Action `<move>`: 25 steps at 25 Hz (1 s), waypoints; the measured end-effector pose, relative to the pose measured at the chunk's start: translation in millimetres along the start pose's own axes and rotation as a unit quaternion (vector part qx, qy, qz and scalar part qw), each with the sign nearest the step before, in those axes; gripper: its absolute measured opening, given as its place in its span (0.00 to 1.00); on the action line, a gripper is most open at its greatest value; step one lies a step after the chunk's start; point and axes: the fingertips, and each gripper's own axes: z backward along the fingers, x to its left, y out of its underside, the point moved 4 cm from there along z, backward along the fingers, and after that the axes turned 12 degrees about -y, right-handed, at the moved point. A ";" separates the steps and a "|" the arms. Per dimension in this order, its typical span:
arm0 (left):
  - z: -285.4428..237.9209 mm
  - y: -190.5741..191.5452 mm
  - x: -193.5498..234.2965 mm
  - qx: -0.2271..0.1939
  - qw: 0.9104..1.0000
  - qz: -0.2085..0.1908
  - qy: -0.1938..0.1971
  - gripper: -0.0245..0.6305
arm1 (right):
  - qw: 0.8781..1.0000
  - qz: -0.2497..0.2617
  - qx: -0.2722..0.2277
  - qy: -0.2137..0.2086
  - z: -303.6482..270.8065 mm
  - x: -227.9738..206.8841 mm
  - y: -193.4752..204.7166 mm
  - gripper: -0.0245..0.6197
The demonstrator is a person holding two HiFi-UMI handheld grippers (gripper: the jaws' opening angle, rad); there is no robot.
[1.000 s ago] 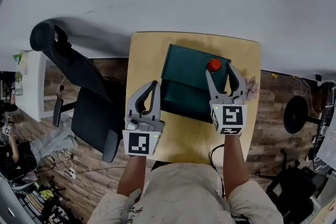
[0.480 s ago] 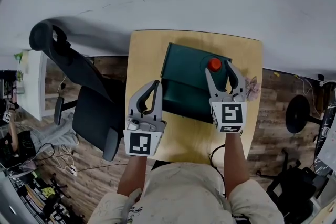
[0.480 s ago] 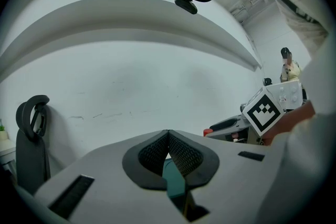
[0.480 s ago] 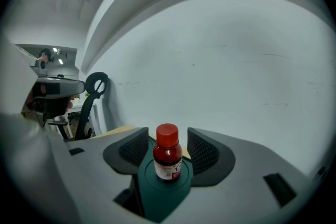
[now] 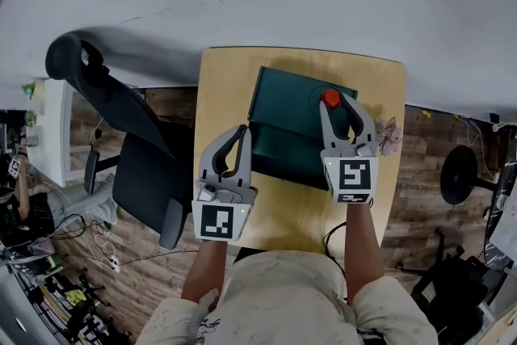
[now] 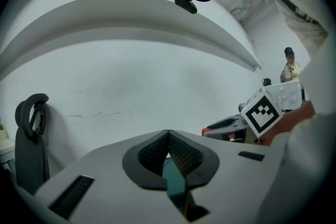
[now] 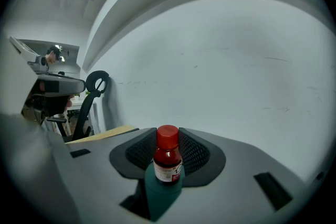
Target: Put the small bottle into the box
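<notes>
The small bottle [image 5: 329, 98], dark red with a red cap and white label, stands upright on the top of the dark green box [image 5: 287, 121], near its far right corner. My right gripper [image 5: 338, 99] reaches over the box from the near side, and its jaws are closing with the bottle between them. In the right gripper view both mesh pads [image 7: 140, 150] touch the bottle [image 7: 168, 157]. My left gripper [image 5: 240, 128] is shut and holds nothing, hovering at the box's left edge. A strip of the green box [image 6: 173, 181] shows under its closed tips [image 6: 168, 134].
The box lies on a small wooden table [image 5: 218, 93] against a white wall. A black office chair [image 5: 121, 125] stands left of the table. Something small and pale lies at the table's right edge [image 5: 388, 133]. Wood floor with cables surrounds the table.
The right gripper's jaws have narrowed around the bottle and now touch it. The left gripper has barely moved. The bottle and box have stayed in place.
</notes>
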 end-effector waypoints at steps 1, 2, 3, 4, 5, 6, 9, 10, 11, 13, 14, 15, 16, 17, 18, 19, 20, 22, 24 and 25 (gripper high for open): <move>-0.1 -0.5 0.2 -0.001 1.000 0.001 0.000 0.05 | 1.000 0.000 0.000 0.000 -0.1 0.4 -0.2 0.26; -0.1 -1.3 0.3 -0.003 1.000 0.001 0.001 0.05 | 1.000 0.001 0.001 -0.001 -0.1 0.7 -0.3 0.26; 0.1 -2.1 0.5 -0.004 1.000 0.001 0.001 0.05 | 1.000 0.002 0.002 -0.001 0.0 1.1 -0.5 0.25; 0.5 -2.7 1.0 -0.005 1.000 0.000 0.002 0.05 | 1.000 0.004 0.004 -0.002 0.0 1.7 -0.8 0.25; 1.1 -3.2 1.8 -0.005 1.000 -0.001 0.002 0.05 | 1.000 0.007 0.006 -0.002 0.1 2.7 -1.3 0.25; 1.8 -3.6 2.7 -0.006 1.000 -0.001 0.002 0.05 | 1.000 0.011 0.007 -0.002 0.6 4.0 -2.1 0.25; 4.2 -7.2 5.6 -0.014 1.000 0.004 0.001 0.05 | 1.000 0.018 0.004 -0.002 5.3 8.5 -7.7 0.25; 5.7 -8.8 6.6 -0.017 1.000 0.006 0.000 0.05 | 1.000 0.019 0.001 -0.002 7.6 10.1 -10.6 0.25; 7.6 -10.5 7.7 -0.020 1.000 0.006 0.000 0.05 | 1.000 0.020 -0.002 -0.001 10.2 11.8 -13.9 0.25; 12.5 -14.1 9.9 -0.023 1.000 0.006 0.000 0.05 | 1.000 0.023 -0.007 0.000 15.8 16.1 -21.0 0.25; 15.3 -16.4 11.0 -0.026 1.000 0.007 0.000 0.05 | 1.000 0.025 -0.009 0.001 18.9 18.7 -24.6 0.25; 18.2 -19.1 12.2 -0.031 0.999 0.009 0.000 0.05 | 1.000 0.027 -0.010 0.003 22.3 21.4 -28.4 0.25; 21.4 -22.0 13.4 -0.035 0.999 0.011 0.000 0.05 | 0.999 0.030 -0.012 0.005 25.9 24.2 -32.1 0.25; 24.8 -24.7 14.8 -0.040 0.999 0.012 0.000 0.05 | 0.999 0.033 -0.014 0.007 29.8 27.0 -35.6 0.25; 28.3 -26.8 16.4 -0.043 0.999 0.012 0.000 0.05 | 0.999 0.036 -0.016 0.010 33.8 29.7 -38.7 0.25; 32.0 -28.7 18.2 -0.045 0.999 0.013 -0.001 0.05 | 0.999 0.040 -0.017 0.014 38.0 32.6 -41.5 0.25; 35.8 -30.5 20.0 -0.047 0.999 0.014 -0.001 0.05 | 0.999 0.044 -0.018 0.016 42.3 35.9 -44.6 0.25; 43.7 -34.1 23.6 -0.054 0.998 0.017 -0.002 0.05 | 0.998 0.051 -0.021 0.021 51.3 44.3 -51.6 0.25; 51.1 -36.7 27.1 -0.058 0.998 0.018 0.000 0.05 | 0.998 0.056 -0.024 0.025 60.1 53.8 -58.3 0.25; 54.4 -37.9 28.9 -0.061 0.998 0.018 0.002 0.05 | 0.998 0.059 -0.026 0.025 64.1 58.5 -61.2 0.25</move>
